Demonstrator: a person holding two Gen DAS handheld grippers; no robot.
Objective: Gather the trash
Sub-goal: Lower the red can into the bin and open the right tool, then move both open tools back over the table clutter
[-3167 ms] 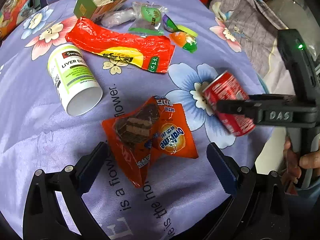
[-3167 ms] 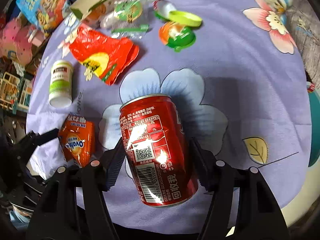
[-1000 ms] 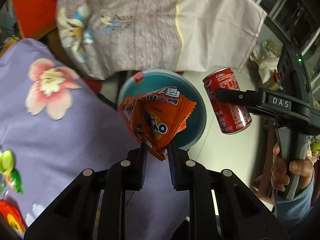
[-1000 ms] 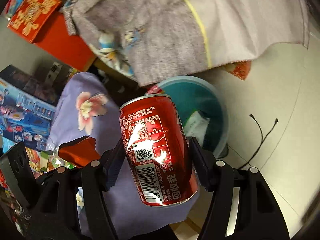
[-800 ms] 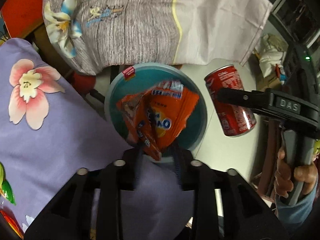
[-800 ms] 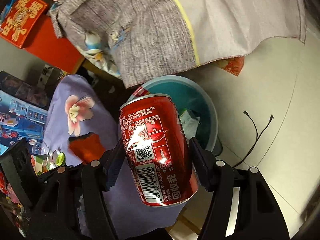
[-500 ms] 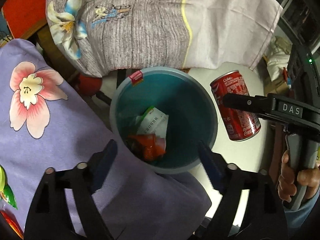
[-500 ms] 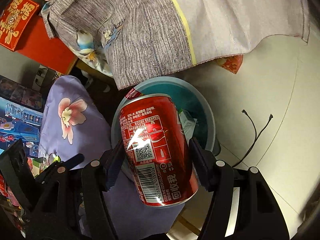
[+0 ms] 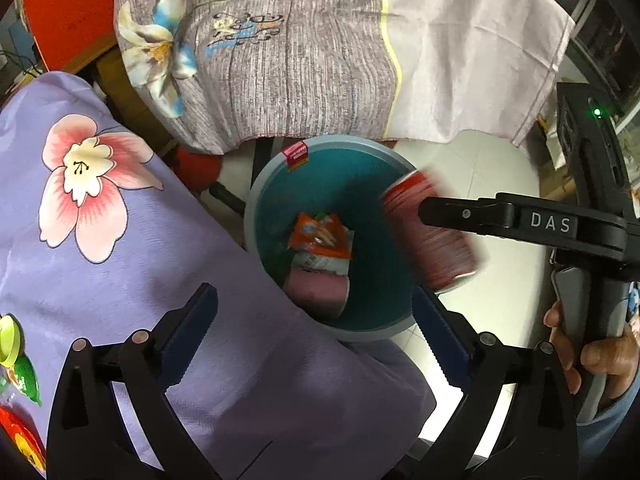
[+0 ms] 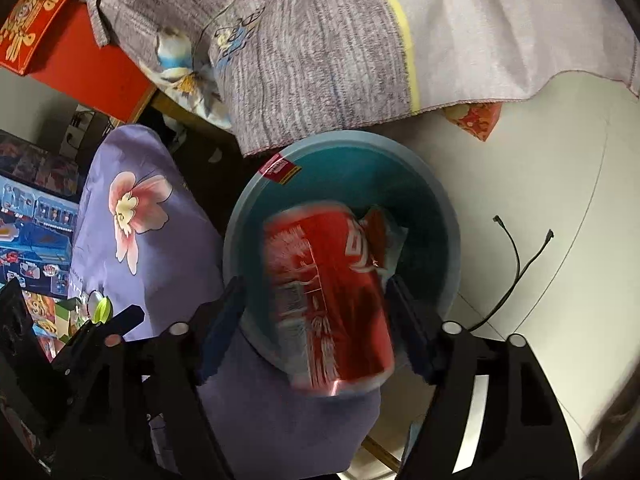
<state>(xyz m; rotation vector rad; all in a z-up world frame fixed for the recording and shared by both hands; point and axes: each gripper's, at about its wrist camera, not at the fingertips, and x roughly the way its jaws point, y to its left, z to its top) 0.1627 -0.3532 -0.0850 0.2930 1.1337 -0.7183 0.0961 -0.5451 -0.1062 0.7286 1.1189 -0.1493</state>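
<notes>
A teal trash bin (image 9: 256, 208) stands on the floor beside the table. An orange snack wrapper (image 9: 320, 236) lies inside it on other trash. My left gripper (image 9: 314, 296) hangs over the bin's near rim, its jaws opening wide with nothing between them. The red soda can (image 10: 328, 300) is blurred between the fingers of my right gripper (image 10: 316, 284), over the bin (image 10: 448, 240). Those jaws are opening, and a gap shows beside the can. In the left wrist view the can (image 9: 432, 240) sits at the bin's right rim under the right gripper's finger (image 9: 460, 212).
The table's purple flowered cloth (image 9: 120, 280) drapes next to the bin on the left. A grey and pink cloth (image 9: 280, 60) hangs behind the bin. A black cable (image 10: 516, 264) lies on the pale floor to the right. A hand (image 9: 600, 356) holds the right gripper's handle.
The left gripper opened and the orange wrapper dropped into the bin. The right gripper carried the can over the bin and its fingers spread; the can now blurs and sits lower.
</notes>
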